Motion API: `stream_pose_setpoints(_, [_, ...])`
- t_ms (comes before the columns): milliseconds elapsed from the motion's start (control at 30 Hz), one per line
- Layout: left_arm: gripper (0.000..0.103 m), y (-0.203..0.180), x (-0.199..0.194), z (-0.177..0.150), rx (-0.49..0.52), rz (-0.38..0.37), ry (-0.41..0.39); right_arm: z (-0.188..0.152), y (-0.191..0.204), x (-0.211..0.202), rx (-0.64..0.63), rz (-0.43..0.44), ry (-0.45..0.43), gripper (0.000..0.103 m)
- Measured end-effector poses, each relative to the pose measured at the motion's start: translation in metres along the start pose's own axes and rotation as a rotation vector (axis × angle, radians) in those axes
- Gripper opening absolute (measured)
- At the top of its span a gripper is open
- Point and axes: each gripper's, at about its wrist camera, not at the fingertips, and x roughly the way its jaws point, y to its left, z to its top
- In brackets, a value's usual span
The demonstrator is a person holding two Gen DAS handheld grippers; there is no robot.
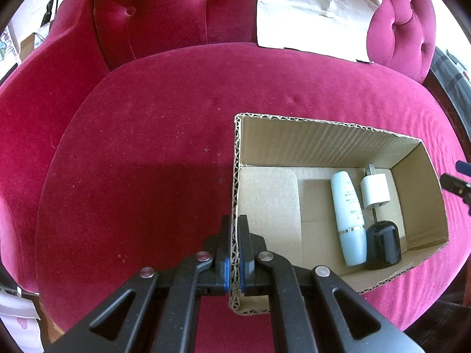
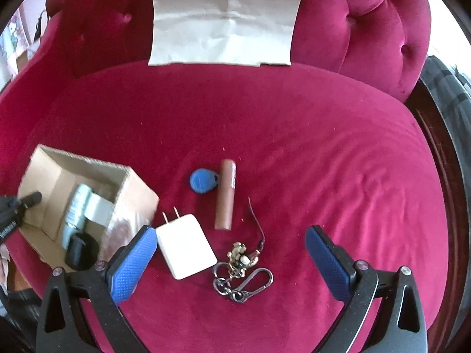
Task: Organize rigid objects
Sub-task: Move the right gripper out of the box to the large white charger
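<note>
My left gripper (image 1: 234,223) is shut on the left wall of an open cardboard box (image 1: 323,144) on the red seat. Inside lie a pale blue bottle (image 1: 348,217), a white charger (image 1: 375,191) and a black cap (image 1: 382,244). The box also shows in the right wrist view (image 2: 138,188). My right gripper (image 2: 231,235) is open and empty above the seat. Between its fingers lie a white plug adapter (image 2: 185,245) and a keychain with carabiner (image 2: 241,270). Beyond them lie a brown tube (image 2: 225,194) and a blue key fob (image 2: 201,181).
The red velvet armchair seat (image 2: 294,147) holds everything. A pale paper sheet (image 2: 223,20) leans on the tufted backrest. The right gripper's tip (image 1: 456,182) shows at the right edge of the left wrist view. A dark wooden edge (image 2: 441,161) lies to the right.
</note>
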Motion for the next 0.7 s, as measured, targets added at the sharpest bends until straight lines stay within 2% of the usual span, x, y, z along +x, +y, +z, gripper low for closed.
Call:
stream_pose_setpoints(467, [0.003, -0.002, 0.002, 0.002, 0.000, 0.000, 0.000, -0.011, 0.012, 0.020, -0.079, 0.029, 0.060, 0.103])
stream_pose_setpoints(700, [0.003, -0.001, 0.000, 0.000, 0.003, 0.000, 0.000, -0.017, 0.023, 0.028, -0.152, 0.081, 0.085, 0.100])
